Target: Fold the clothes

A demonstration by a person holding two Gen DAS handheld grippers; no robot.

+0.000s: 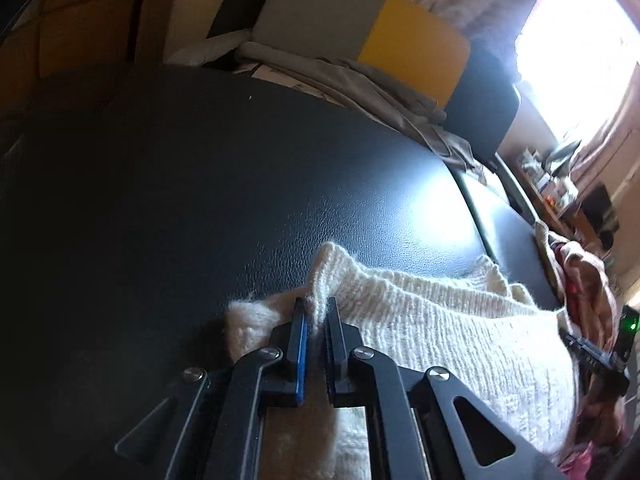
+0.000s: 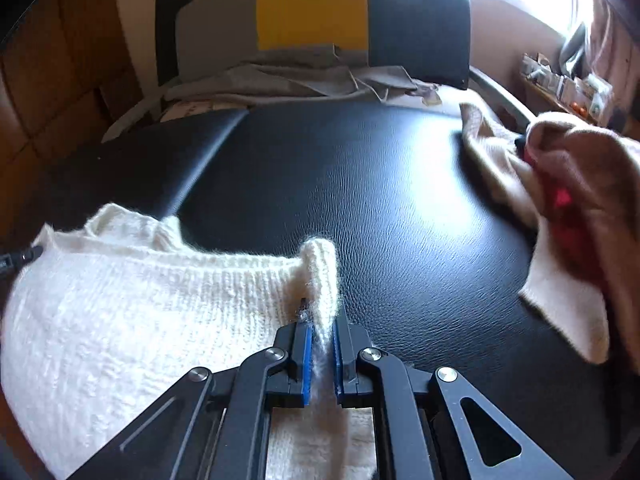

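Note:
A cream knitted sweater (image 1: 440, 328) is held stretched between both grippers above a black leather surface (image 1: 240, 184). My left gripper (image 1: 316, 312) is shut on one corner of the sweater's edge. My right gripper (image 2: 320, 328) is shut on the other corner of the cream sweater (image 2: 140, 312). The sweater hangs between them, and its lower part is hidden below the jaws. The right gripper shows at the right edge of the left wrist view (image 1: 592, 356).
A beige and red garment (image 2: 568, 184) lies crumpled at the right of the black surface (image 2: 360, 184). Grey cloth (image 2: 304, 76) is piled at the far end against a grey, yellow and black backrest (image 2: 312, 12). A cluttered shelf (image 2: 568, 84) stands under a bright window.

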